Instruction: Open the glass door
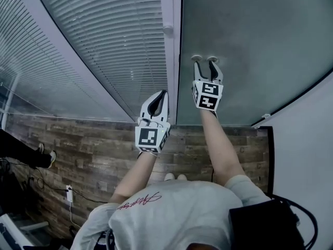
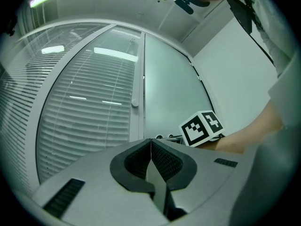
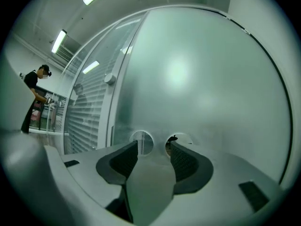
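While the frosted grey-green glass door seems yet unopened beside its slatted-blind panel: right tongs spread, empty, tips at the door; left tongs closed, empty. Pushing remains.

The floor is wood-look planking in mixed brown and grey boards, and it runs up to the foot of the glass door. 2 pale shoes of the person stand on it side by side, near the door. At the left edge, another person's shoes rest on the boards. A small white adapter lies at lower left, with a thin dark cable trailing from it.
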The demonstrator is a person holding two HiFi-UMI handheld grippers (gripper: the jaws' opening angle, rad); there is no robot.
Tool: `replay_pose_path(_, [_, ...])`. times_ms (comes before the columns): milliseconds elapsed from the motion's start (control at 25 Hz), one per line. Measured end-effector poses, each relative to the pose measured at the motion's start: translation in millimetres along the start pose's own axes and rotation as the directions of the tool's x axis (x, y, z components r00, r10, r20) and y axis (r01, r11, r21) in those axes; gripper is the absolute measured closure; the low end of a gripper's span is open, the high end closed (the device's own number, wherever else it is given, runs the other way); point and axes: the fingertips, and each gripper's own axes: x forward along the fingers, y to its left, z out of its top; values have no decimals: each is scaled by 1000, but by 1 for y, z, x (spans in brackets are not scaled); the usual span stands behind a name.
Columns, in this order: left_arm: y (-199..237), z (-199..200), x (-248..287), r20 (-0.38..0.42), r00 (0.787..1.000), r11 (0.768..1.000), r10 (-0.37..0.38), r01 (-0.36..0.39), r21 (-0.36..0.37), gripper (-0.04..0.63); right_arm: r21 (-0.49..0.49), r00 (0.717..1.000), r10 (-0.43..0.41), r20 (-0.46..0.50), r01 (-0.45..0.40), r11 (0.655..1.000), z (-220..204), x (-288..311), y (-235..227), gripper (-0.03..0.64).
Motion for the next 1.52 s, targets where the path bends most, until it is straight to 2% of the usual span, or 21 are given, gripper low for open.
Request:
replay_pose_path(320, [22,-8,-13,-19,999,999,41,-41,19,578,-42,998,-48,-27,47,998,1,30,-8,413])
replay_pose_path(400, [25,-10,-15,-26,999,999,45,-44,18,578,-47,998,-55,-25,54,997,2,33,-12,441])
replay_pose_path(840, [34,-9,-27,-25,998,998,65,-65,17,578,17,995,-95,-7,95,995,2,29,-13,473])
replay_pose_path(1160, [39,-10,-34,-24,996,997,80,-80,-10,580,12,996,-85,28,85,996,5,9,-10,476])
replay_pose_path(1520, [20,-6,-28,-9,1000,999,27,-28,-32,578,-1,998,-36,45,36,999,8,-25,1,476])
